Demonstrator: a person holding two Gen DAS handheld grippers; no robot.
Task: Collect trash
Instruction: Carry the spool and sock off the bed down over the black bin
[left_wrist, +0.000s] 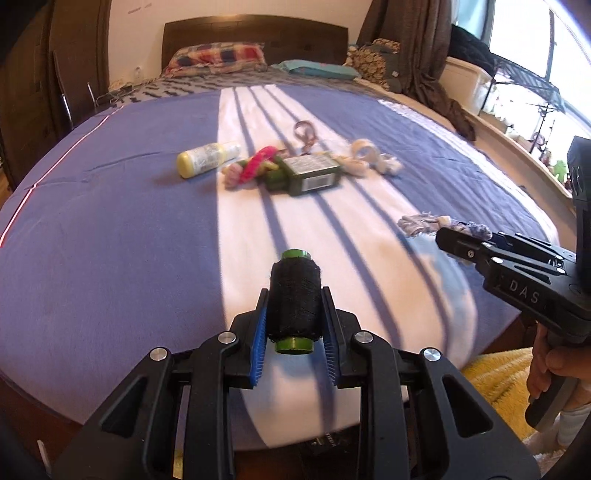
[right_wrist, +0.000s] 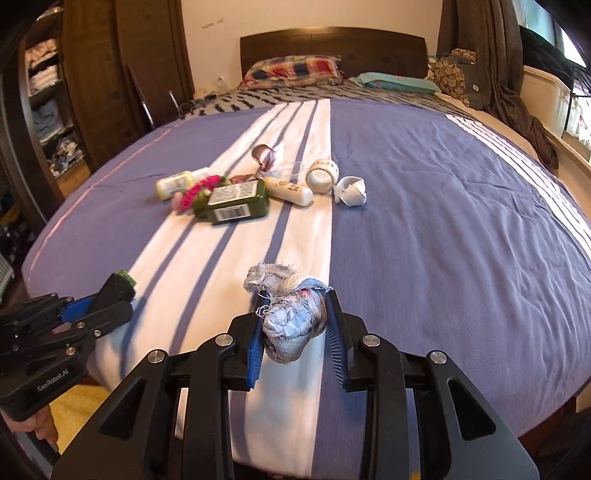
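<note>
The left gripper (left_wrist: 294, 314) was clamped on a black thread spool (left_wrist: 294, 300) with green ends; the right gripper (right_wrist: 295, 328) pinched a frayed denim scrap (right_wrist: 291, 314) — both held over the near end of the striped bedspread (right_wrist: 443, 221); farther up it lay a green bottle (right_wrist: 238, 203), yellow bottle (left_wrist: 207, 158) and tape roll (right_wrist: 323, 175) — clustered together.

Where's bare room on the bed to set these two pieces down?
Bare bedspread lies right of the white tape roll and broken cup, and left of the yellow bottle. The near striped band in front of the green box is also free. That middle cluster is crowded.
</note>
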